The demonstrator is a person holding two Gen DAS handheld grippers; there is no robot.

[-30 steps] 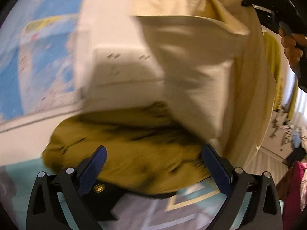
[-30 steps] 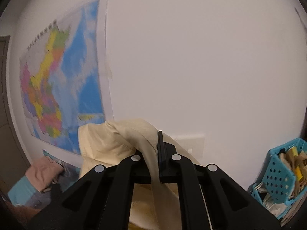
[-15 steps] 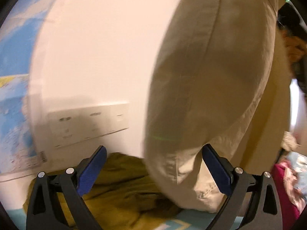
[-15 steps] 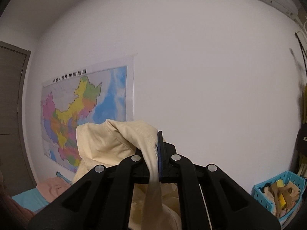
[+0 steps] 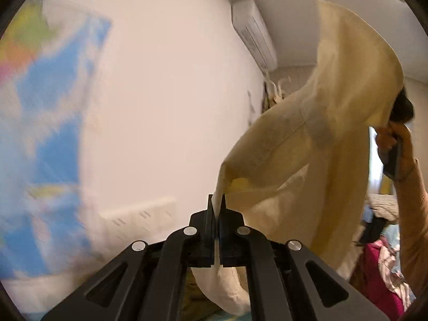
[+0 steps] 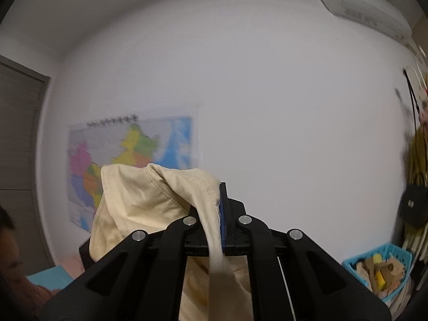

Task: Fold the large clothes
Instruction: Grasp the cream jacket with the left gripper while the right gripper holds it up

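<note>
Left gripper [image 5: 217,203], jaws just closed, pinches cream garment [image 5: 315,144] w/ cloth rising to its right; right gripper [image 6: 221,195] clamps another edge, map [image 6: 128,160] behind.

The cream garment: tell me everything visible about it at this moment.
The cream garment is a pale yellow woven piece with stitched seams and a hemmed edge, held up in the air in front of a white wall. The left gripper, whose jaws have just closed, pinches one edge; the right gripper clamps another. Between them the cloth hangs in loose folds, its lower part trailing down.
</note>
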